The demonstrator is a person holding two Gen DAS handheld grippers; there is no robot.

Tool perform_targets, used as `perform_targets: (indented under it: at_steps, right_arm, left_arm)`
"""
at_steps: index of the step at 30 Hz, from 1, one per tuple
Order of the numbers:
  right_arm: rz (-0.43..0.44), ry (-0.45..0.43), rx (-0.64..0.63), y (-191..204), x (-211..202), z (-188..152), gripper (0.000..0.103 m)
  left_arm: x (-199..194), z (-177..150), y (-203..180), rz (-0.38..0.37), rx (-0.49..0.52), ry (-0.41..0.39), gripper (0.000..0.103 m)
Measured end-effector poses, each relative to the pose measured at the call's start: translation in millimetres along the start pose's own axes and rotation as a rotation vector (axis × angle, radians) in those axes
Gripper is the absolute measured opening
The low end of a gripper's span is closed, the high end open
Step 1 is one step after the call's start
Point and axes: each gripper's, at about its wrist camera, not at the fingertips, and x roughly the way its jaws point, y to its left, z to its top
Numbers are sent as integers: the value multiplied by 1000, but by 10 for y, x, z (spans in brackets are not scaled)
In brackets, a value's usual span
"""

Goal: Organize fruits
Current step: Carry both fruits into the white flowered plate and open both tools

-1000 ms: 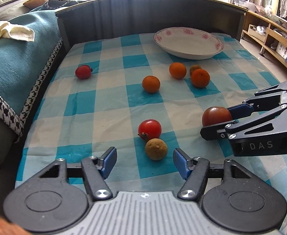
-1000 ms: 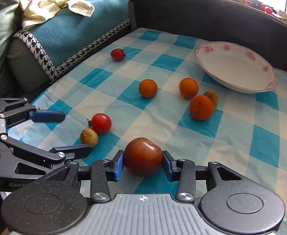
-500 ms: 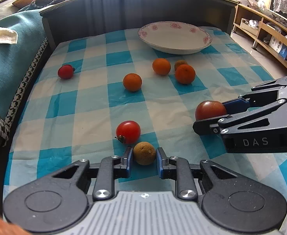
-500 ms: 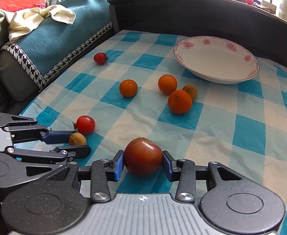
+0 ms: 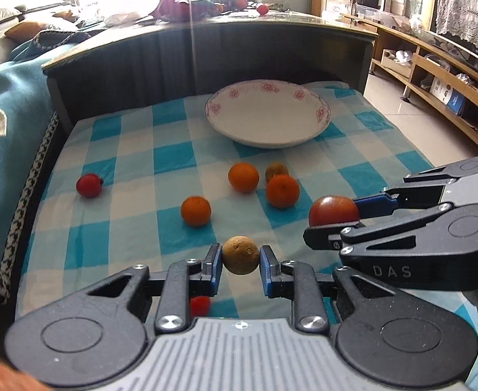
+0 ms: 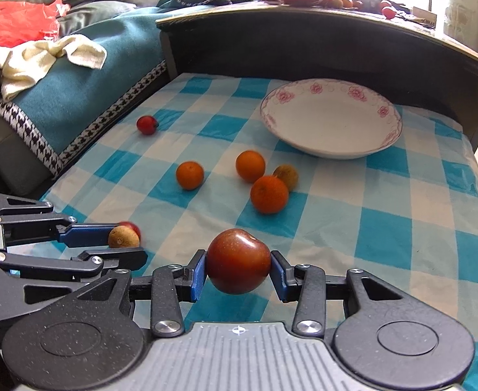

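My left gripper (image 5: 241,265) is shut on a small brown round fruit (image 5: 240,255) and holds it above the checked cloth; the fruit also shows in the right wrist view (image 6: 123,237). My right gripper (image 6: 238,273) is shut on a dark red tomato (image 6: 238,261), lifted off the cloth, seen from the left (image 5: 333,211). A white flowered bowl (image 5: 317,120) stands empty at the far end. Three oranges (image 5: 195,210), (image 5: 243,177), (image 5: 282,191) and another brown fruit (image 5: 275,170) lie before it. A red tomato (image 5: 89,185) lies far left; another (image 5: 200,305) lies under my left gripper.
A dark raised board (image 5: 206,55) walls the far side of the cloth. A sofa with a teal blanket (image 6: 76,75) runs along the left. Wooden shelves (image 5: 434,75) and floor lie to the right.
My left gripper closed on the brown fruit and lifted it off the cloth. Both grippers rose and moved forward toward the bowl, the right still holding the dark tomato.
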Motion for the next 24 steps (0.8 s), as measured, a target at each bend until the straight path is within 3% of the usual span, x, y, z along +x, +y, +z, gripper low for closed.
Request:
perform_targets:
  at_steps: [12,24]
  right_arm:
    - [-88,-66,65,-421,144,524,35]
    - [-153,-87,48,-813,514,888,35]
  left_arm:
    - [572,805,102,-30,-3,-69,33]
    - [1094,1130,64,-51,31,-71,33]
